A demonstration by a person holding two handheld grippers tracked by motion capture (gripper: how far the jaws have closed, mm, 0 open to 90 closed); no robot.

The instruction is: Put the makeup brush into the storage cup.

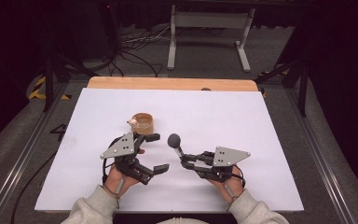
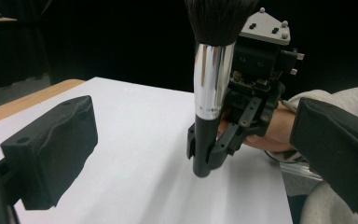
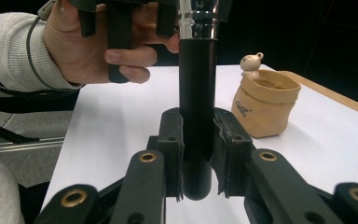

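A makeup brush (image 1: 177, 144) with a dark bristle head, a chrome ferrule and a black handle stands nearly upright above the white table cover. My right gripper (image 1: 186, 161) is shut on the lower end of its handle. The right gripper view shows that handle (image 3: 196, 84) clamped between my two pads (image 3: 228, 149). My left gripper (image 1: 156, 152) is open to the left of the brush, and nothing is between its jaws. From the left gripper view, the brush (image 2: 212, 79) rises between my wide-apart pads (image 2: 56, 144), farther off, with the right gripper (image 2: 214, 149) clamped on its base.
A tan pouch-shaped holder (image 1: 143, 123) with a small bear figure (image 1: 132, 122) on its rim stands just beyond my left gripper; it is also in the right gripper view (image 3: 263, 105). The white cover (image 1: 223, 112) spans the table. A wooden edge (image 1: 172, 83) runs along the back.
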